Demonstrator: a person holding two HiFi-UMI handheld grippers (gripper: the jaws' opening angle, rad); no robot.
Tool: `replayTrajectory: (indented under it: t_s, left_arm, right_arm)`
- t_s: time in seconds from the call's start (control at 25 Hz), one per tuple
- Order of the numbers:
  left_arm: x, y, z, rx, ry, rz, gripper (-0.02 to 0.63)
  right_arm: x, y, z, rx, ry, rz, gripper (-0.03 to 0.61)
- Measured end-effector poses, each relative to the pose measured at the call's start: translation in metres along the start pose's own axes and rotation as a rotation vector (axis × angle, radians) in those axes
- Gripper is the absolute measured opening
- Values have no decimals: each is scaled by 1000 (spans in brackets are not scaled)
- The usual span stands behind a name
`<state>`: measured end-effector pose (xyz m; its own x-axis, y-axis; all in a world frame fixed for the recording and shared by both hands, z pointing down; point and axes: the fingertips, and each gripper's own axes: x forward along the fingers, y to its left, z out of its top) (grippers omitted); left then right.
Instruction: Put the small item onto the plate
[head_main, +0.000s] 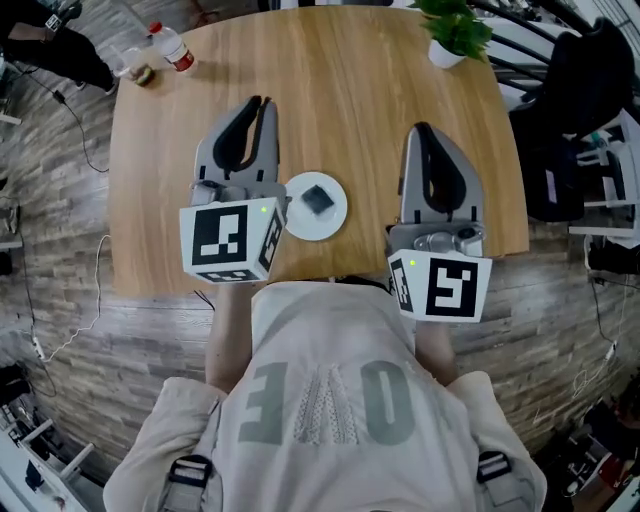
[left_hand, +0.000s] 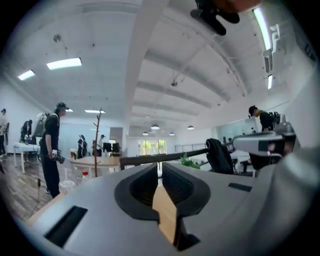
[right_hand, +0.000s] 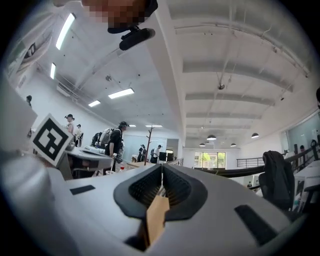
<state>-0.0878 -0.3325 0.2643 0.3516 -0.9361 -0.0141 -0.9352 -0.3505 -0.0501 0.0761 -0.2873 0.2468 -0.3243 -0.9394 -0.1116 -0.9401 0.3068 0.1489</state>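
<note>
Wooden table (head_main: 350, 110) bears white plate (head_main: 338, 219) with dark item (head_main: 318, 199); left tongs (head_main: 264, 101) and right tongs (head_main: 420, 128) closed, empty.

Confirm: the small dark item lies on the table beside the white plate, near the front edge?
No. The head view shows the small dark item on the white plate, not beside it on the table; the plate is near the front edge.

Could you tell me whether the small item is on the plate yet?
Yes, on: the dark item lies flat inside the white plate's rim.
</note>
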Motion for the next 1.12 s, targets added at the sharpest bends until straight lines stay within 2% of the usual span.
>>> replayTrajectory:
  t_s: [0.08, 0.16, 0.24, 0.36, 0.44, 0.64, 0.84, 1.12]
  left_arm:
    - [-19, 17, 37, -21, -133, 85, 9]
    - [-39, 31, 65, -35, -235, 154, 9]
    - [-55, 40, 83, -17, -296, 210, 9]
    - [-73, 47, 95, 49, -338, 271, 9]
    - [-78, 49, 95, 77, -339, 292, 9]
    - [-82, 54, 84, 83, -283, 314, 9]
    - [-77, 50, 81, 66, -273, 303, 9]
    - [-72, 36, 82, 104, -277, 285, 9]
  right_arm:
    - [11, 13, 8, 10, -31, 43, 18]
    - [20, 26, 15, 28, -56, 82, 18]
    - [26, 40, 18, 43, -68, 121, 18]
    - [34, 61, 18, 58, -70, 183, 18]
    - [38, 73, 17, 65, -68, 223, 18]
    - [39, 96, 22, 40, -69, 282, 17]
    - [37, 95, 25, 64, -75, 282, 17]
    - [34, 89, 15, 58, -52, 287, 17]
